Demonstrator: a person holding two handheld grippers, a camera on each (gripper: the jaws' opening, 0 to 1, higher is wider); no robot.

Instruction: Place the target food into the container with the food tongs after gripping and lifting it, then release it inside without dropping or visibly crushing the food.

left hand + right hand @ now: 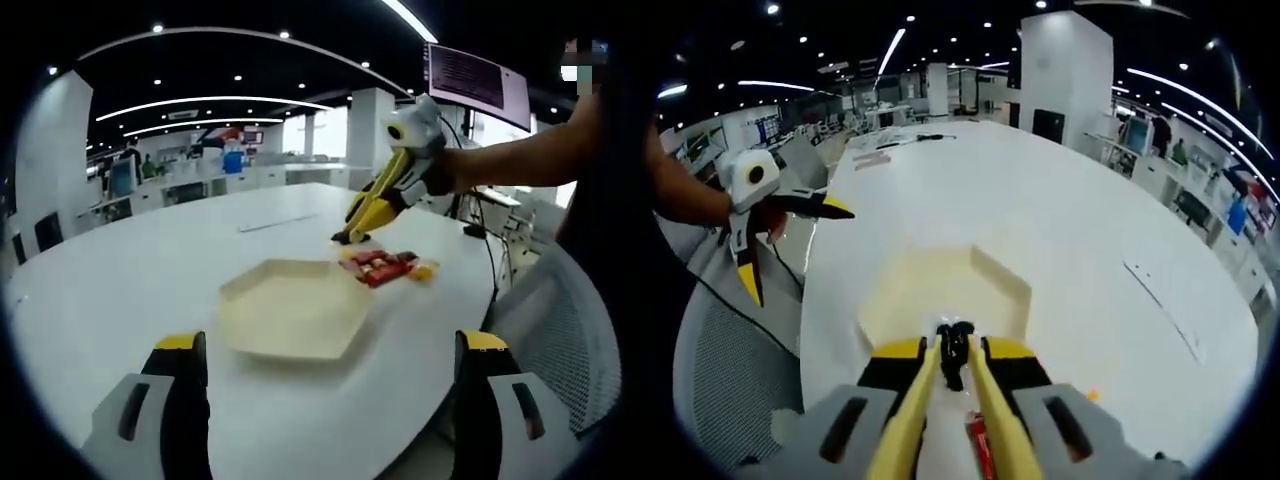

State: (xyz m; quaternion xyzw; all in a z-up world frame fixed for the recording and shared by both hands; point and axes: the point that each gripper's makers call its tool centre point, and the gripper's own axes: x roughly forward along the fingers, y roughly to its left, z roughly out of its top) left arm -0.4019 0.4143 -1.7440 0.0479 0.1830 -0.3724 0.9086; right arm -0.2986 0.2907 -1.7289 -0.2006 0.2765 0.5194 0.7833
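My left gripper (330, 365) stands wide open with nothing between its jaws, hovering low over the near edge of the white round table (130, 270). Ahead of it lies the cream hexagonal tray (295, 308), flat on the table and bare inside.

My right gripper (400, 175) is closed on the yellow food tongs (372, 212); the two arms run forward between my jaws, nearly together, in the right gripper view. Tong tips (956, 352) are dark and sit close to one another; whether anything is pinched there I cannot tell.

In the left gripper view the tips hang just above and beside the food pile (388, 266): red wrapped pieces with a small yellow piece, on the table just beyond the tray's far right corner, outside it.
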